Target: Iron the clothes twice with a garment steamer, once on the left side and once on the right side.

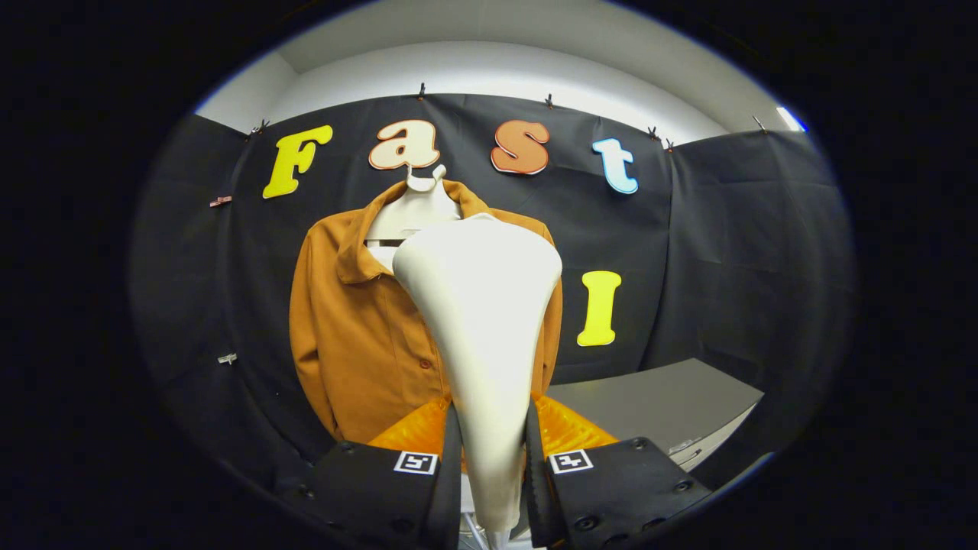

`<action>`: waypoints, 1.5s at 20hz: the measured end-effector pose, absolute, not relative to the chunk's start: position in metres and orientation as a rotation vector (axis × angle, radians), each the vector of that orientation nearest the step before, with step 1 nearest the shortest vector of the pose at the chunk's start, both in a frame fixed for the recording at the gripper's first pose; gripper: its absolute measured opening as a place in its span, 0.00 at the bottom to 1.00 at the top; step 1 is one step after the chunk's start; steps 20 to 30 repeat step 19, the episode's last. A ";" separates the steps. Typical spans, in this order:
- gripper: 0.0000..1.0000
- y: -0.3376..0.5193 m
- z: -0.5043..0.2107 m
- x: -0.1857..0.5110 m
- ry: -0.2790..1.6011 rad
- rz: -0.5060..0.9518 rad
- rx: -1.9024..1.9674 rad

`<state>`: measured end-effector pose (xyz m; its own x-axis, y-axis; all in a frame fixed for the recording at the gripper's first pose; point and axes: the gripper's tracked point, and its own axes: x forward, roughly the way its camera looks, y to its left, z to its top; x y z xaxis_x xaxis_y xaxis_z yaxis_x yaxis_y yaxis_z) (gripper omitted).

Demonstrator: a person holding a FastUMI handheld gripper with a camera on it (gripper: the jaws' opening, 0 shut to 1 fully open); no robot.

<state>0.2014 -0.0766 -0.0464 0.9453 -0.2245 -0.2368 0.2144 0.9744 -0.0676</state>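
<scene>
The gripper (493, 466) points forward, its jaws apparently clamped on the steamer (481, 321).

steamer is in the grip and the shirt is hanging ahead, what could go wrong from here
1. The fingers clamp the garment steamer only on its narrow lower handle, so the wide head may tip or slip as it sweeps.
2. The brown shirt hangs loose on a white hanger; pressing could swing it away or knock it off.
3. The steamer head hides much of the shirt's right side, so a pass there would be hard to judge.
</scene>
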 end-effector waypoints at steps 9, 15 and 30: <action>0.38 -0.086 -0.038 0.204 0.210 -0.204 -0.031; 0.38 -0.091 -0.036 0.205 0.204 -0.205 -0.026; 0.38 -0.091 -0.034 0.206 0.203 -0.203 -0.027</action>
